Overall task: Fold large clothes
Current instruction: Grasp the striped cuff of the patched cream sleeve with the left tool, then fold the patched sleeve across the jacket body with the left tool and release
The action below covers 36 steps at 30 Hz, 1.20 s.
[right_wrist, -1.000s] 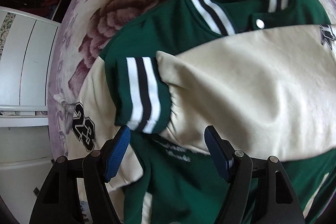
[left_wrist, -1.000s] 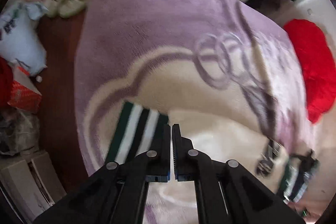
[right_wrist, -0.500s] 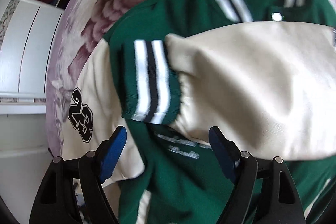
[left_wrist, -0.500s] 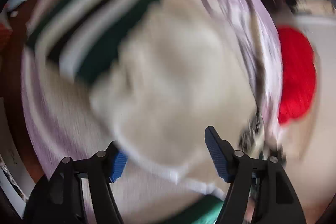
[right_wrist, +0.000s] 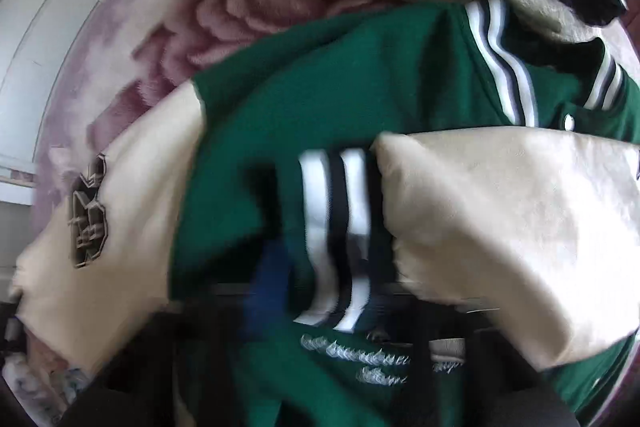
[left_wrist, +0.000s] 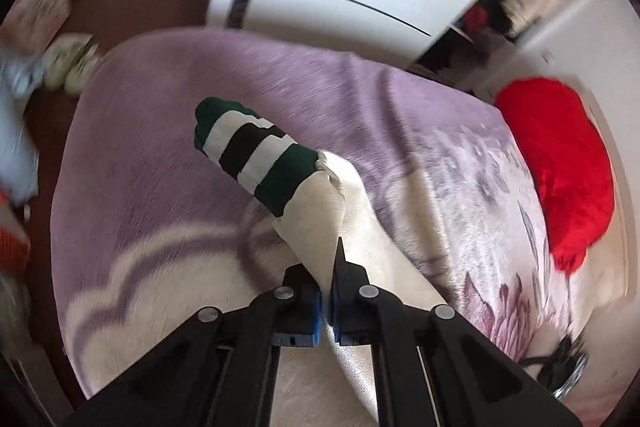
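Since a second ago: left gripper (left_wrist: 329, 291) has opened, dropped onto the cream sleeve (left_wrist: 320, 215) and clamped it again; it now has the sleeve pinched just behind the striped cuff (left_wrist: 256, 155) and lifted off the purple blanket (left_wrist: 160, 147). The right gripper's jaws have just been closing; its view is smeared by motion. Key relation: the sleeve's long axis runs straight out ahead of the left gripper, cuff at the far end, so the left hand is the one placed to carry it across. The jacket (right_wrist: 340, 75) body lies flat on the blanket under the right gripper, its other cream sleeve (right_wrist: 500, 219) already laid across the green front, that cuff (right_wrist: 336, 227) right at the right gripper's tips. Left: jaws clenched on sleeve fabric, clear. Right: jaws too blurred to read; they look drawn in around the cuff, but I can't tell if the pads actually bite.
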{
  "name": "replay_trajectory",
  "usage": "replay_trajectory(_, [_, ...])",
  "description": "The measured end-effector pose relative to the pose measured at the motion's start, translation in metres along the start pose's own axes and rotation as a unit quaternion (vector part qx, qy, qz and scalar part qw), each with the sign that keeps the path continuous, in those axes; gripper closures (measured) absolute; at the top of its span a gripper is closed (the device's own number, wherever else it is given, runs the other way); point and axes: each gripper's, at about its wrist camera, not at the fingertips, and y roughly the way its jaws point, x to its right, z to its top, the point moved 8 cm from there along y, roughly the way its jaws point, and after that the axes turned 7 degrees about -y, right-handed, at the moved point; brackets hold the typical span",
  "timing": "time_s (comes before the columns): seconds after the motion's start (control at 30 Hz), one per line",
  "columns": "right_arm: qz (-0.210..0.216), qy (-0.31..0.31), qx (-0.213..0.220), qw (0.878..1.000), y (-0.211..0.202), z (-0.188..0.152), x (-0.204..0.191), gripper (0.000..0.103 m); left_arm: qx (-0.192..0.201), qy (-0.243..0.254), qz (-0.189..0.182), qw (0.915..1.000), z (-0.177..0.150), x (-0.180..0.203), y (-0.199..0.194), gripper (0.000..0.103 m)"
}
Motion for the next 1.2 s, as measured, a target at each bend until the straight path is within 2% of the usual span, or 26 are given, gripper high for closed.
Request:
replay_trajectory(0.07, [-0.012, 0.001, 0.018, 1.0, -0.004, 0.009, -0.01, 0.098, 0.0, 0.03, -0.004, 0.9995, 0.008, 0.017, 0.003, 0.101])
replay_trajectory(0.1, [-0.006, -0.005, 0.034, 0.999, -0.011, 0.015, -0.021, 0.102, 0.0, 0.041, -0.005, 0.9991, 0.008, 0.016, 0.001, 0.101])
replay_trajectory(0.13, [0.018, -0.013, 0.044, 0.999, -0.017, 0.019, -0.034, 0.103, 0.002, 0.052, -0.007, 0.9986, 0.011, 0.024, 0.002, 0.101])
replay_trajectory(0.17, [0.03, -0.029, 0.046, 0.998, -0.019, 0.023, -0.049, 0.103, 0.004, 0.061, -0.008, 0.9981, 0.011, 0.028, 0.003, 0.101])
replay_trajectory(0.23, [0.022, -0.058, 0.029, 0.998, -0.01, 0.024, -0.068, 0.103, 0.008, 0.075, -0.011, 0.9971, 0.013, 0.039, 0.0, 0.101])
replay_trajectory(0.33, [0.073, 0.001, 0.006, 0.997, -0.012, 0.022, -0.053, 0.103, 0.02, 0.094, -0.023, 0.9952, 0.01, 0.055, -0.007, 0.101])
replay_trajectory(0.4, [0.096, 0.044, -0.003, 0.994, -0.022, 0.013, -0.027, 0.096, 0.019, 0.082, -0.046, 0.9954, 0.01, 0.066, -0.011, 0.101])
replay_trajectory(0.43, [0.113, 0.074, -0.004, 0.991, -0.029, 0.006, -0.012, 0.08, 0.012, 0.061, -0.056, 0.9965, 0.012, 0.065, -0.009, 0.101])
replay_trajectory(0.47, [0.127, 0.089, -0.002, 0.988, -0.033, 0.003, -0.007, 0.069, -0.003, 0.031, -0.066, 0.9973, 0.013, 0.059, -0.003, 0.1])
replay_trajectory(0.5, [0.158, 0.108, 0.0, 0.981, -0.038, -0.004, 0.002, 0.069, -0.032, -0.01, -0.082, 0.9961, 0.011, 0.048, 0.009, 0.096])
replay_trajectory(0.53, [0.172, 0.117, -0.002, 0.978, -0.039, -0.009, 0.007, 0.069, -0.056, -0.042, -0.088, 0.9936, 0.008, 0.035, 0.018, 0.096])
replay_trajectory(0.57, [0.175, 0.12, -0.005, 0.977, -0.04, -0.014, 0.012, 0.069, -0.084, -0.081, -0.097, 0.9884, 0.003, 0.015, 0.029, 0.096])
replay_trajectory(0.63, [0.169, 0.115, -0.005, 0.979, -0.043, -0.02, 0.017, 0.069, -0.114, -0.135, -0.104, 0.9787, -0.01, -0.022, 0.046, 0.092])
replay_trajectory(0.67, [0.167, 0.108, -0.005, 0.98, -0.044, -0.023, 0.018, 0.069, -0.127, -0.152, -0.101, 0.975, -0.018, -0.037, 0.053, 0.081])
replay_trajectory(0.7, [0.156, 0.101, -0.009, 0.983, -0.043, -0.024, 0.019, 0.068, -0.146, -0.178, -0.108, 0.9672, -0.028, -0.054, 0.062, 0.058])
replay_trajectory(0.73, [0.14, 0.096, -0.015, 0.985, -0.041, -0.023, 0.02, 0.061, -0.166, -0.202, -0.11, 0.9589, -0.04, -0.072, 0.073, 0.044])
replay_trajectory(0.77, [0.13, 0.094, -0.022, 0.987, -0.04, -0.026, 0.023, 0.06, -0.18, -0.224, -0.114, 0.951, -0.05, -0.085, 0.081, 0.036])
replay_trajectory(0.83, [0.138, 0.1, -0.025, 0.985, -0.04, -0.028, 0.025, 0.06, -0.185, -0.242, -0.139, 0.9422, -0.058, -0.091, 0.09, 0.037])
replay_trajectory(0.9, [0.144, 0.108, -0.023, 0.984, -0.043, -0.034, 0.034, 0.056, -0.168, -0.229, -0.133, 0.9496, -0.054, -0.087, 0.093, 0.036])
replay_trajectory(1.0, [0.108, 0.114, -0.014, 0.987, -0.047, -0.044, 0.056, 0.05, -0.132, -0.183, -0.091, 0.9701, -0.04, -0.068, 0.097, 0.039])
replay_trajectory(1.03, [0.094, 0.118, -0.01, 0.988, -0.049, -0.047, 0.062, 0.05, -0.109, -0.146, -0.067, 0.981, -0.032, -0.056, 0.095, 0.048])
replay_trajectory(1.07, [0.082, 0.126, -0.005, 0.989, -0.051, -0.048, 0.07, 0.05, -0.088, -0.102, -0.048, 0.9897, -0.023, -0.041, 0.093, 0.091])
replay_trajectory(1.1, [0.074, 0.14, -0.001, 0.987, -0.051, -0.05, 0.078, 0.05, -0.083, -0.076, -0.035, 0.9931, -0.019, -0.033, 0.094, 0.101])
replay_trajectory(1.13, [0.073, 0.151, -0.002, 0.986, -0.049, -0.049, 0.081, 0.05, -0.074, -0.046, -0.031, 0.9957, -0.011, -0.017, 0.091, 0.101])
replay_trajectory(1.2, [0.091, 0.164, -0.001, 0.982, -0.043, -0.042, 0.078, 0.05, -0.057, -0.017, -0.035, 0.9977, 0.004, 0.006, 0.082, 0.102])
